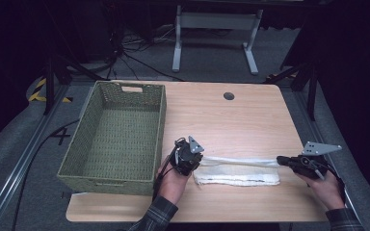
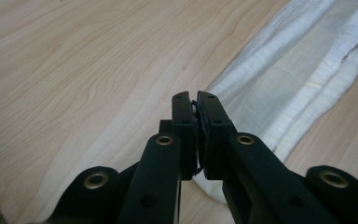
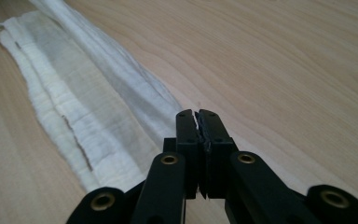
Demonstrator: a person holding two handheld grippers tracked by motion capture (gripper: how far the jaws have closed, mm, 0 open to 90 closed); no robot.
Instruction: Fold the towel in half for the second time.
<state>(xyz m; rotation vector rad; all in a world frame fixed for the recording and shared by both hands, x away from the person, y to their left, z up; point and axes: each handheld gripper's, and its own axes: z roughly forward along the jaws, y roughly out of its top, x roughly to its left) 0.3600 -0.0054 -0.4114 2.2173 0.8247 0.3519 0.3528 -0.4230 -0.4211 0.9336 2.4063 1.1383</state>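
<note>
A white cloth [image 1: 236,174], folded into a long narrow strip, lies on the wooden table [image 1: 231,122] near its front edge. My left gripper [image 1: 199,160] is at the strip's left end and my right gripper [image 1: 279,160] at its right end. Both pinch the far edge, which runs between them as a raised ridge. In the left gripper view the jaws [image 2: 196,100] are closed at the end of the cloth [image 2: 298,70]. The right gripper view likewise has closed jaws [image 3: 198,116] against the cloth [image 3: 74,93].
A green woven basket [image 1: 162,120] with nothing in it stands on the table's left half, close to my left hand. A round cable hole [image 1: 229,96] sits near the far edge. Bare wood lies beyond the cloth. Desk legs and cables stand on the floor behind.
</note>
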